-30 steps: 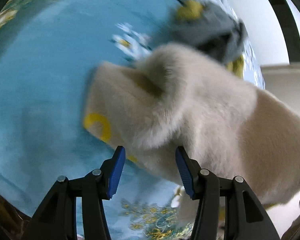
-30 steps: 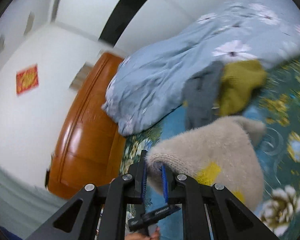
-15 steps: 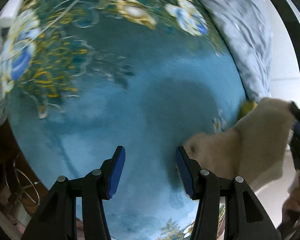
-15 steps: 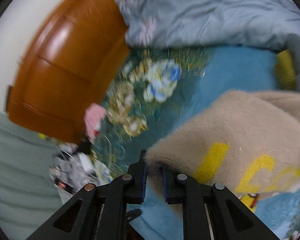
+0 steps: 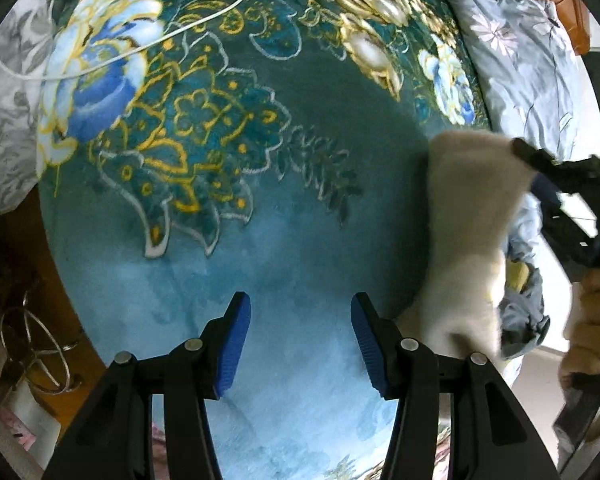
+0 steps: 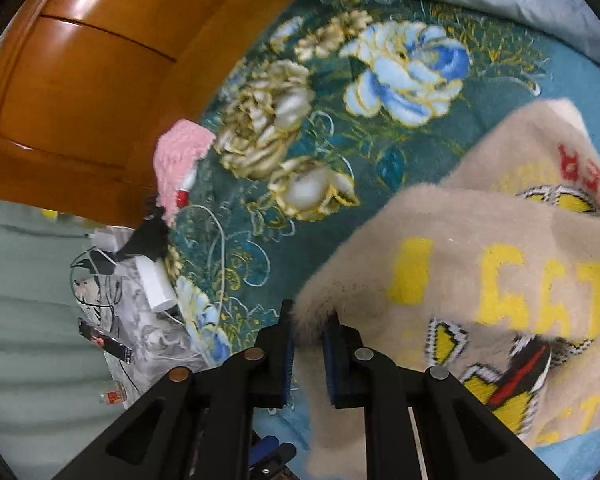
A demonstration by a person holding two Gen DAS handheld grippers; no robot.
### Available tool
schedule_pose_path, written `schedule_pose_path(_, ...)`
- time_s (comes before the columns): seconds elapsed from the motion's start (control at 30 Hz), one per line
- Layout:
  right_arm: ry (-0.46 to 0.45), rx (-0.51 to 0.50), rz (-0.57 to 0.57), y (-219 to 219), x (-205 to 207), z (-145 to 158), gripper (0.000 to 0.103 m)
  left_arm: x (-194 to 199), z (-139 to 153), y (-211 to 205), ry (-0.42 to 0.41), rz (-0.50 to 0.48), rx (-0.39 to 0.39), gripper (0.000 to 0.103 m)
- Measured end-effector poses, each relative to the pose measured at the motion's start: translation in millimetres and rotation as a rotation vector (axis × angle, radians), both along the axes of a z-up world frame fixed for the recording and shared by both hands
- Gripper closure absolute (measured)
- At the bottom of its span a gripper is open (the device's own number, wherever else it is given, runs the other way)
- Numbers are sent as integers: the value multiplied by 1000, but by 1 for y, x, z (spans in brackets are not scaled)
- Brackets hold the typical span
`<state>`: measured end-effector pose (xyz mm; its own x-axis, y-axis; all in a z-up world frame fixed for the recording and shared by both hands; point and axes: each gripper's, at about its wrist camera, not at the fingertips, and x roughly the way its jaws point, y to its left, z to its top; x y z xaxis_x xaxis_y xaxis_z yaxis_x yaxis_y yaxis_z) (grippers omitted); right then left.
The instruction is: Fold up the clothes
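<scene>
Since the earlier frames the beige fuzzy sweater point(image 6: 480, 280) has been carried away from the left gripper point(image 5: 298, 336), whose blue pads are spread with nothing between them over the teal floral blanket point(image 5: 260, 220). The sweater's edge is pinched between the nearly closed fingers of the right gripper point(image 6: 310, 344), and the garment is draped partly lifted over the blanket, at the right of the left wrist view. Yellow knitted letters reading roughly "I CAT" and partly legible red letters are seen beside a cartoon motif; a pink fluffy item point(image 6: 180, 160) lies near the wooden headboard point(image 6: 100, 60).
</scene>
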<state>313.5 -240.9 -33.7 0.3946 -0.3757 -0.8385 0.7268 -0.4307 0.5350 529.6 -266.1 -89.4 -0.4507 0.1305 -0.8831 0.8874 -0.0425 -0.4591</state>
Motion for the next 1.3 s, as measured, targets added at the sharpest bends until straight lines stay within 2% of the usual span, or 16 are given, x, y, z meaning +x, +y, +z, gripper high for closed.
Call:
schedule_pose_path(0.13, 5, 8, 52, -3, 1, -3, 86, -14, 5, -8, 70, -19, -5, 46)
schedule_pose_path(0.2, 34, -14, 55, 7, -8, 6, 74, -27, 2, -10, 92, -48, -3, 43)
schedule_pose_path(0.27, 58, -37, 32, 23, -24, 18, 70, -42, -3, -12, 98, -87, 1, 43)
schedule_pose_path(0.37, 94, -50, -89, 65, -61, 29, 66, -61, -15, -14, 62, -141, 5, 43)
schedule_pose_path(0.43, 126, -13, -239, 119, -92, 25, 63, -71, -21, -16, 19, -179, -15, 43)
schedule_pose_path(0.53, 140, 75, -448, 200, -119, 2, 59, -84, -24, -21, -35, -246, -65, 43)
schedule_pose_path(0.6, 74, 177, -604, 259, -126, -30, 57, -91, -25, -25, -52, -276, -85, 43)
schedule_pose_path(0.7, -112, 272, -762, 314, -113, -79, 53, -97, -29, -31, -80, -302, -104, 43)
schedule_pose_path(0.8, -308, 242, -813, 320, -84, -110, 47, -102, -32, -36, -108, -317, -118, 43)
schedule_pose_path(0.93, -469, 133, -863, 299, -59, -126, 37, -107, -35, -42, -127, -330, -124, 43)
schedule_pose_path(1.07, -515, 114, -913, 278, -58, -137, 37, -111, -37, -43, -104, -331, -109, 44)
schedule_pose_path(1.13, -537, 128, -939, 272, -59, -140, 38, -112, -38, -42, -92, -321, -96, 56)
schedule_pose_path(1.17, -535, 139, -946, 270, -59, -139, 45, -112, -38, -41, -94, -313, -90, 68)
schedule_pose_path(1.2, -533, 150, -953, 268, -59, -138, 61, -112, -38, -41, -103, -307, -89, 80)
schedule_pose_path(1.23, -518, 154, -959, 268, -60, -134, 70, -110, -37, -39, -115, -300, -94, 88)
schedule_pose_path(1.3, -488, 164, -970, 270, -63, -125, 84, -106, -35, -37, -112, -282, -93, 91)
